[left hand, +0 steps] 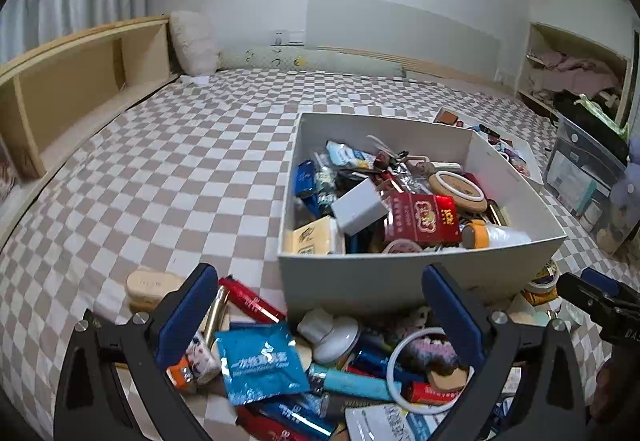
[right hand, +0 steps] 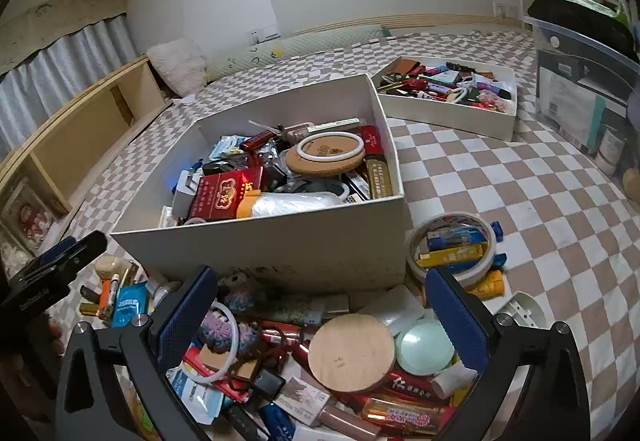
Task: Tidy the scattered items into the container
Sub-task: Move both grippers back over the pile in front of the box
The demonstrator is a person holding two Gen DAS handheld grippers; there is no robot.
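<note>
I see a checked bedspread [right hand: 500,177] filling most of both views, and on it the big white box [right hand: 280,253], which is the container for the tidying. It is already heaped: a red cigarette pack [right hand: 224,197], a round cork coaster with a white ring [right hand: 326,157] on top, a white charger block [left hand: 358,207], a yellowish carton [left hand: 314,237] and a tangle of small things I cannot sort out. Behind it to the right stands a shallow white tray [right hand: 452,117], packed with lighters and other small bits too tiny to name. A clear storage bin [right hand: 580,89] is cut off at the right edge.

The scattered items lie in a pile [right hand: 320,373] against the near wall of the box, just below my grippers: a round wooden lid [right hand: 350,351], a pale green disc [right hand: 424,355], a blue foil sachet [left hand: 262,363], a white ring [left hand: 416,369] over a fuzzy purple thing, and red lighters. A roll of tape [right hand: 452,241] with lighters inside its hole sits beside the box's right corner. The bottom of the pile runs out of frame.

My left gripper [left hand: 320,321] stands fully spread over the pile with nothing clamped; whether its pads brush anything I cannot tell. My right gripper [right hand: 320,325] is likewise wide apart above the wooden lid, holding nothing.
</note>
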